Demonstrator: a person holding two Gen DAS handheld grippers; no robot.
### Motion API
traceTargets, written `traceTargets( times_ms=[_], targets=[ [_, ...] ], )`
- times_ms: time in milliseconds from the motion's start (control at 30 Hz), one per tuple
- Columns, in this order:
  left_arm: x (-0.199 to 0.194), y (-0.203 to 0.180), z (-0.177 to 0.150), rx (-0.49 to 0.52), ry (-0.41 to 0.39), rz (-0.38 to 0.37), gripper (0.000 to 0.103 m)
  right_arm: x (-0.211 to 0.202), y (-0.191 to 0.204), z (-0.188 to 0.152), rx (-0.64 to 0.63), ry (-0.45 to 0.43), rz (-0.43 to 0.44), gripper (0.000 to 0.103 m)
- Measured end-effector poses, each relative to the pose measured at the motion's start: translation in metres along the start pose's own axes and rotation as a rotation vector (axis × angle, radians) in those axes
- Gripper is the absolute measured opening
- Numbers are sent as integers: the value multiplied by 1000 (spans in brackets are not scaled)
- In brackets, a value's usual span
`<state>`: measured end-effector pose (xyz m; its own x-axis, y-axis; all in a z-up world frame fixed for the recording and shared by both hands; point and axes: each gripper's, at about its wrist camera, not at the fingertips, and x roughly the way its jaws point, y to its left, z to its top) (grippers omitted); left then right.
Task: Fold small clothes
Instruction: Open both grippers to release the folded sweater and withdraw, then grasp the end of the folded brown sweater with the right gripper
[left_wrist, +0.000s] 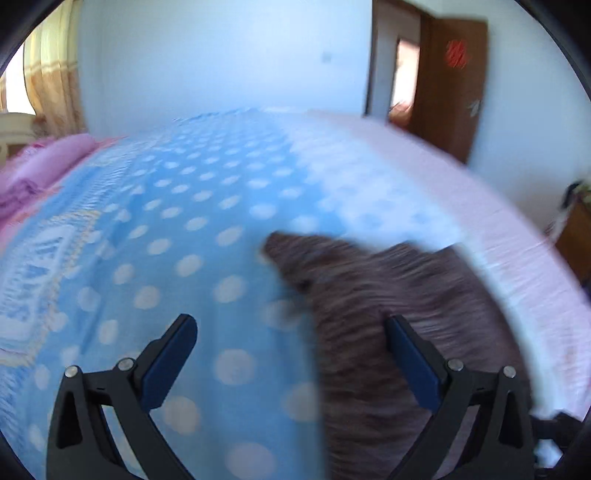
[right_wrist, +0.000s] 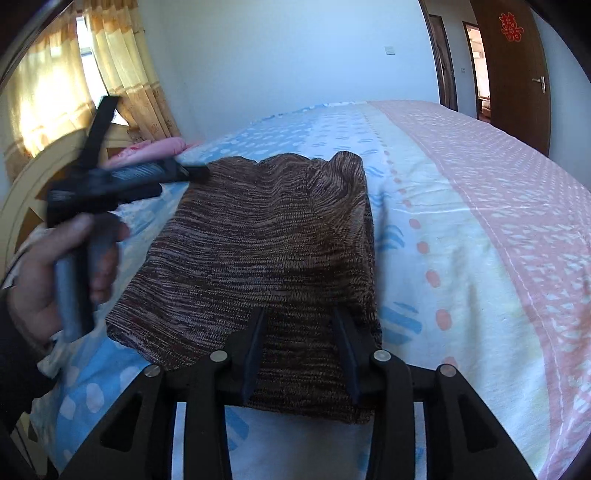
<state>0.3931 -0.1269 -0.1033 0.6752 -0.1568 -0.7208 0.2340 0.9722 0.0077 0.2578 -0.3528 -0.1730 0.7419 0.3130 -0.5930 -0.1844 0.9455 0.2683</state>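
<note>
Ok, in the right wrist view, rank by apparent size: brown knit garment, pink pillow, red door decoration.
1. Brown knit garment, by far the largest, though nearest the camera.
2. Pink pillow, partly hidden.
3. Red door decoration; farthest away, so its true size is unsure.

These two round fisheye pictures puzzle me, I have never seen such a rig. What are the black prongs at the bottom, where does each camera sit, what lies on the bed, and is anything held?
No robot here: a person holds a two-finger gripper in each hand, and each carries a camera looking along its fingers. The left wrist view shows the left gripper, jaws wide apart and empty; the picture is blurred. The right wrist view shows the right gripper, jaws partly open above a brown knit garment lying flat on the bedspread. Nothing appears gripped. At its left, a hand holds the other gripper.
</note>
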Motion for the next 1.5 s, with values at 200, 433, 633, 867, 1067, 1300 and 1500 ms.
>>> traceTargets(
  times_ms=[200,433,633,867,1067,1300,1500],
  targets=[
    [21,40,-14,-136,81,-161,103,-3,-19,-2,93,-41,101,40],
    [-49,28,-53,-234,21,-281,103,-3,-16,-4,87,-57,100,40],
    [-32,17,-74,-186,92,-244,103,-7,-24,-7,111,-67,127,40],
    [-34,8,-77,-139,71,-190,103,-22,-28,-8,130,-109,103,64],
    [-30,8,-77,-131,63,-187,103,-30,-41,25,185,-102,94,64],
    [-36,6,-80,-131,56,-184,103,-7,-20,67,50,-69,120,38],
    [-36,5,-80,-128,57,-186,103,50,-12,58,0,100,26,37]
  ],
)
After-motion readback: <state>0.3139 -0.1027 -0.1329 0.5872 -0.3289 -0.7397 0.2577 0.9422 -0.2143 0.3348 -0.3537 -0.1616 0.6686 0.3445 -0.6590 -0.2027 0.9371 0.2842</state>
